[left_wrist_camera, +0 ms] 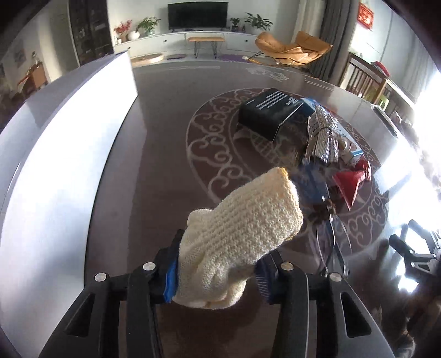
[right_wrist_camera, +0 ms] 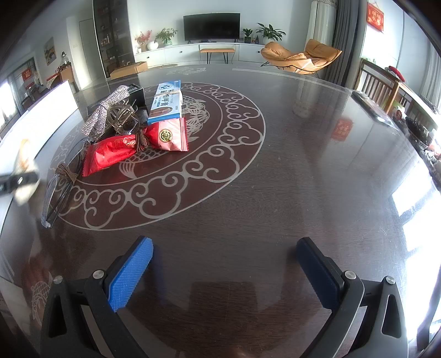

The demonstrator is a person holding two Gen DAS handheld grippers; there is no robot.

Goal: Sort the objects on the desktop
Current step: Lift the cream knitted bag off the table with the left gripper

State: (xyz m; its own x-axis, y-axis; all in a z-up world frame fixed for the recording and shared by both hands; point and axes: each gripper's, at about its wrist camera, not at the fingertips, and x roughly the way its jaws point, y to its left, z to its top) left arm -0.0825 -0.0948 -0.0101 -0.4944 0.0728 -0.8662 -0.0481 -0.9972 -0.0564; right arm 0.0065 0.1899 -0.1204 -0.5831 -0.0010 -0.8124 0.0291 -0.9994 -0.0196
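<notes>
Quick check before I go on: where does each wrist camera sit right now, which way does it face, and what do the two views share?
Left wrist: behind the left gripper, angled down at the dark patterned table; its jaws clamp a cream knitted cloth.
Right wrist: behind the right gripper, angled down over the table's bare near side; jaws open, empty.
Shared: the black box, silver rhinestone bow, red snack packets, television; each view catches the other gripper at its edge.
</notes>
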